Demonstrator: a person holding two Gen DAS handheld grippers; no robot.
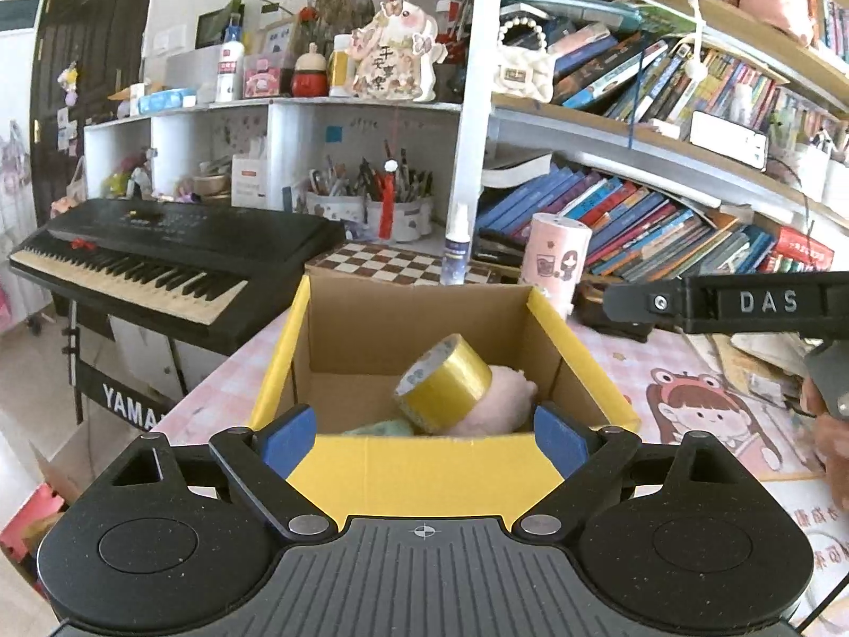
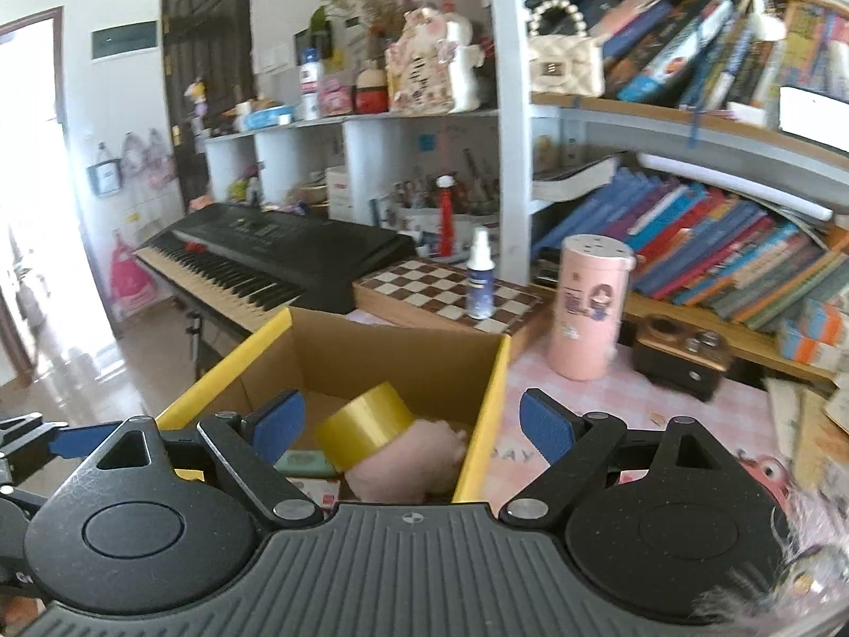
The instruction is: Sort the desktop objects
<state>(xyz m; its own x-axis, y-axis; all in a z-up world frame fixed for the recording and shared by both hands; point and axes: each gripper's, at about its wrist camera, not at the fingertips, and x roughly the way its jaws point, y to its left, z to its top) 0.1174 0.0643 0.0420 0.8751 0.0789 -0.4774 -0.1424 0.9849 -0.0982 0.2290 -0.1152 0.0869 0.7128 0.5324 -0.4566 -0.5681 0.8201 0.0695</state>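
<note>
In the left wrist view, the left gripper (image 1: 423, 438) was held with its jaws spread and empty over the near rim of the cardboard box (image 1: 424, 472), in which a roll of gold tape (image 1: 443, 385) lay against a pink plush (image 1: 501, 403). In the right wrist view, the right gripper (image 2: 411, 427) was likewise spread and empty above the box's right wall. A drop-off seemed just completed; next, another desk item, perhaps the pink canister (image 2: 586, 313), would need to be reached for.
</note>
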